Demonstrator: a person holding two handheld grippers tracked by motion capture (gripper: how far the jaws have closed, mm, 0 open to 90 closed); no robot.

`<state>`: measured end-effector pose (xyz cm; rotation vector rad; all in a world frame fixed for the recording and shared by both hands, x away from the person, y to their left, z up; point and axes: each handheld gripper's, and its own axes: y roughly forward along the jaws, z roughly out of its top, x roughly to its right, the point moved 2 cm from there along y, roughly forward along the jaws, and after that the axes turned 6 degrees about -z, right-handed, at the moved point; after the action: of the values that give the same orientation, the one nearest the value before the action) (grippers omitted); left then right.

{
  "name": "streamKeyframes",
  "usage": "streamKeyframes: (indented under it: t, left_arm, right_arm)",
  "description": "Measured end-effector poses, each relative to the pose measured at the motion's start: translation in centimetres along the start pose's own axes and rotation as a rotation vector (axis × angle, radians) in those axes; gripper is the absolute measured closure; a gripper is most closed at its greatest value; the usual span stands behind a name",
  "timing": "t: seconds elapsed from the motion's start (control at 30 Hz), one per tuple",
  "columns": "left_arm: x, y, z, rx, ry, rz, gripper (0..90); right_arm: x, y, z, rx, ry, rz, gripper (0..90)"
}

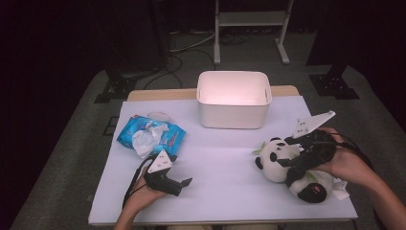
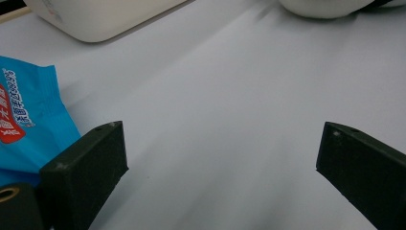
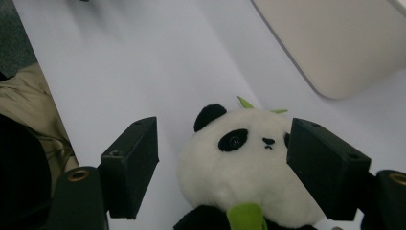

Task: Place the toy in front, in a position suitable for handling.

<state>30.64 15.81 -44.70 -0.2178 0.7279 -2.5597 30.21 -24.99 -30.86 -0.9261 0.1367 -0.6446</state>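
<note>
The soft plush panda toy is white with black ears, black eye patches and black limbs, and it has small green leaves. The crinkled plastic wipes packet is bright blue with a red mark and white letters. The rectangular plastic storage bin is plain cream white on the pale lilac table cover.

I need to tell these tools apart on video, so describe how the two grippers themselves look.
Left gripper: black body, two blocky black jaws with matte pads, a pale grey three-cornered plate on top, a black cable trailing back. Right gripper: same black build, with a larger pale plate dotted with small holes. No sleeves are in view.
</note>
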Motion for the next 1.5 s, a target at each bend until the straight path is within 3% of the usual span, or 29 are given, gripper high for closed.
streamKeyframes:
  t: [0.57, 1.23, 1.5]
  left_arm:
    - [0.0, 0.1, 0.0, 0.0, -0.005, -0.003, 2.7]
    - [0.1, 0.2, 0.0, -0.006, 0.003, -0.008, 2.7]
    - [0.1, 0.2, -0.1, -0.008, 0.003, -0.008, 2.6]
  right_arm:
    - [1.8, -0.3, -3.1, -0.021, 0.061, -0.024, 26.5]
    - [2.1, 0.0, -4.8, -0.045, 0.094, -0.009, 31.7]
    - [2.1, 0.3, -5.0, -0.058, 0.092, -0.006, 40.7]
